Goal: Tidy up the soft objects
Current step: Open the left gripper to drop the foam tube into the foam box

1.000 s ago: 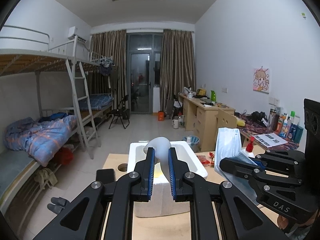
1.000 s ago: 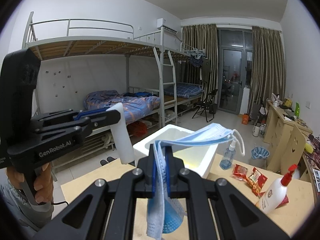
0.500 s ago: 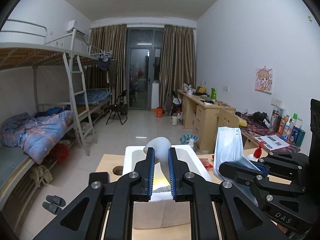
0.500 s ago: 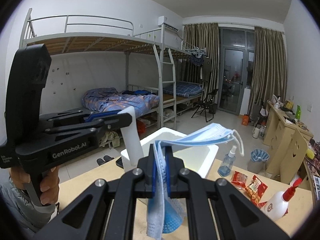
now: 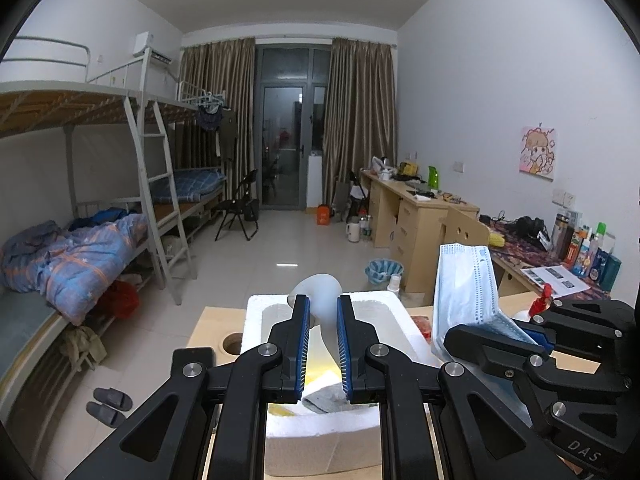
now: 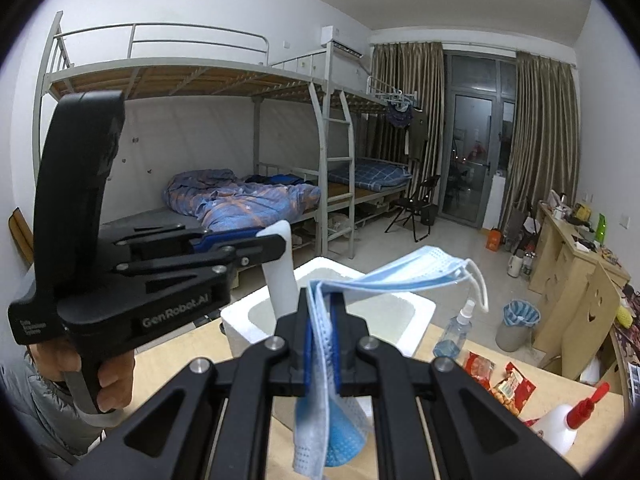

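Observation:
My left gripper is shut on a white sock that hangs over the open white foam box. The sock also shows in the right wrist view, held by the left gripper. My right gripper is shut on a blue face mask, which droops below the fingers and sticks out to the right. In the left wrist view the right gripper holds the mask upright, just right of the box. The foam box lies below both grippers.
On the wooden table lie a clear spray bottle, red snack packets and a white bottle with red trigger. A round hole sits in the table left of the box. Bunk beds stand left, desks right.
Both grippers have moved closer over the foam box, still holding the sock and mask. The view has tilted slightly; the box looks nearer.

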